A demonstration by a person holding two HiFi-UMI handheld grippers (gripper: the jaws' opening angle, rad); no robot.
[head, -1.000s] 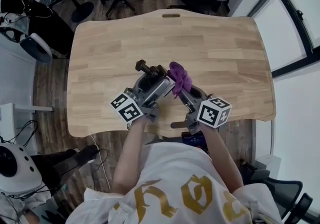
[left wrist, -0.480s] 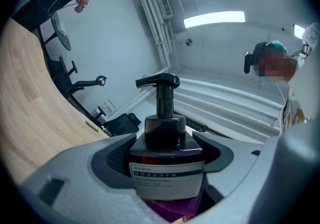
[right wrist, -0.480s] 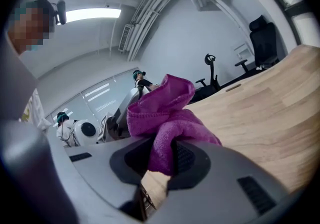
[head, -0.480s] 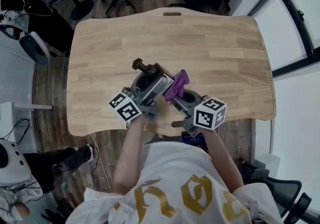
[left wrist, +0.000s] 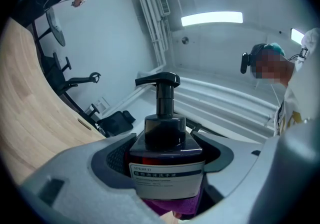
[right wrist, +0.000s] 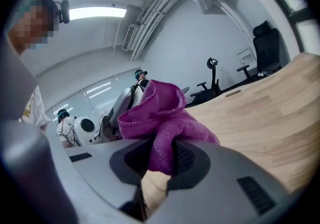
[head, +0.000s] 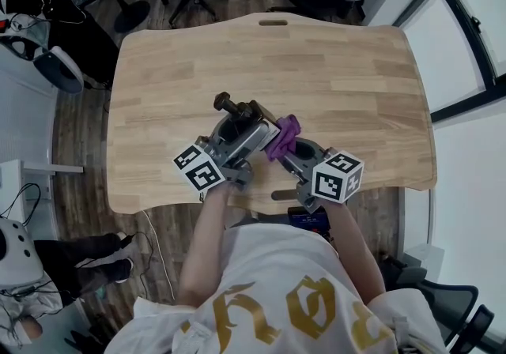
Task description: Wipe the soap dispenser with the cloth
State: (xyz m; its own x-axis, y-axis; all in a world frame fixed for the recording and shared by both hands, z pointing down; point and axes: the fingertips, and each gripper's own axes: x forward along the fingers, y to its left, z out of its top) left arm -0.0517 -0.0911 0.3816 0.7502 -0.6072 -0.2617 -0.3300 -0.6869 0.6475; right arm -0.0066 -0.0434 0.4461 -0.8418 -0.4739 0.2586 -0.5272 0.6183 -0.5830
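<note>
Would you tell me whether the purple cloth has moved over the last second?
Yes: the cloth slid toward the near edge of the table, down along the soap dispenser.

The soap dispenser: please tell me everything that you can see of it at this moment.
The soap dispenser is a dark bottle with square shoulders, a black pump head and a white printed label. The left gripper is shut on its body, and the pump points away from the person. The purple cloth, pinched in the right gripper, lies against the bottle's side near the base.
</note>
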